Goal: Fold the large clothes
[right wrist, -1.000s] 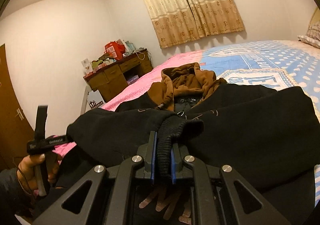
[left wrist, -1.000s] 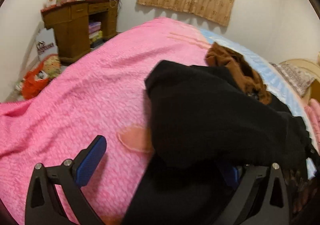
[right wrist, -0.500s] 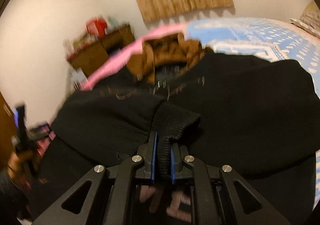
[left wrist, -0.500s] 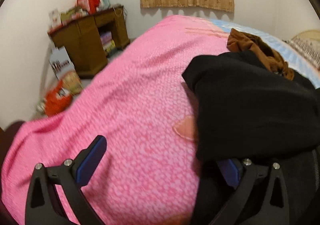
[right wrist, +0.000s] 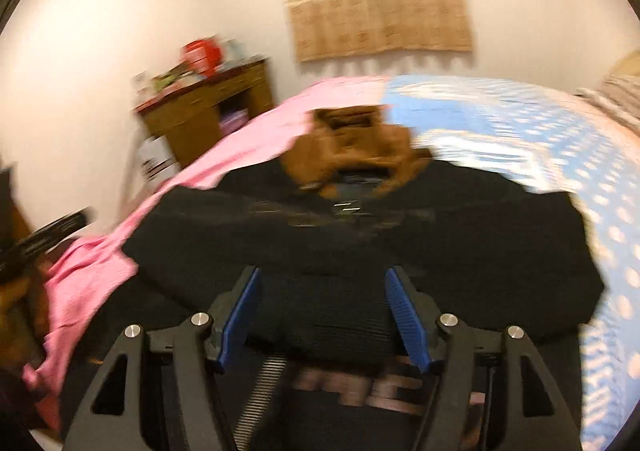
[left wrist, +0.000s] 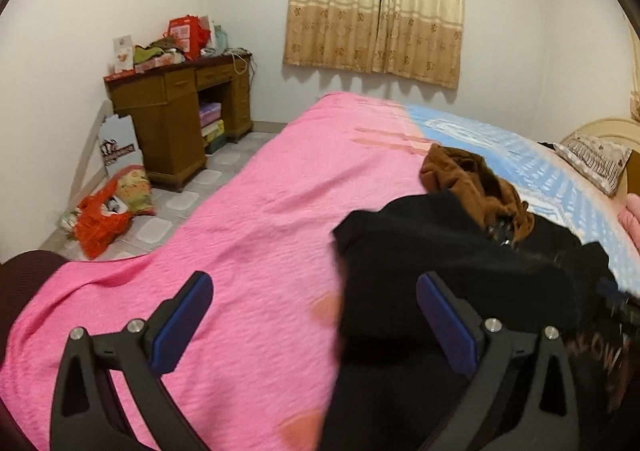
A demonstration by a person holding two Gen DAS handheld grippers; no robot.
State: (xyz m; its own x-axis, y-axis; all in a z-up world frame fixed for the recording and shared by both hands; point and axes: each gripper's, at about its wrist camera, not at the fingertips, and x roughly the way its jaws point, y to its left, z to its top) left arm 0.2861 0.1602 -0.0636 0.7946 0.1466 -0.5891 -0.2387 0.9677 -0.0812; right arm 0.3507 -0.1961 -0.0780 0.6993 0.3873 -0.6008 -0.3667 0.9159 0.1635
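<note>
A black hoodie (left wrist: pixel 440 251) with a brown hood (left wrist: pixel 472 179) lies on the bed, its sleeves folded across the body. In the right wrist view the hoodie (right wrist: pixel 360 235) fills the middle, with the brown hood (right wrist: pixel 352 143) at its far end. My left gripper (left wrist: pixel 316 315) is open and empty above the hoodie's left edge. My right gripper (right wrist: pixel 322 311) is open and empty, its jaws straddling the folded sleeve cuff (right wrist: pixel 320 327). The right wrist view is blurred by motion.
The bed has a pink cover (left wrist: pixel 240 231) on the left and a blue dotted sheet (left wrist: pixel 520 155) on the right. A wooden desk (left wrist: pixel 180 111) piled with clutter stands by the far wall, with bags (left wrist: pixel 104 211) on the floor. A pillow (left wrist: pixel 596 163) lies at the right.
My right gripper has opened and let go of the sleeve cuff, which now lies on the hoodie. My left gripper stayed open and swung left and back from the hoodie.
</note>
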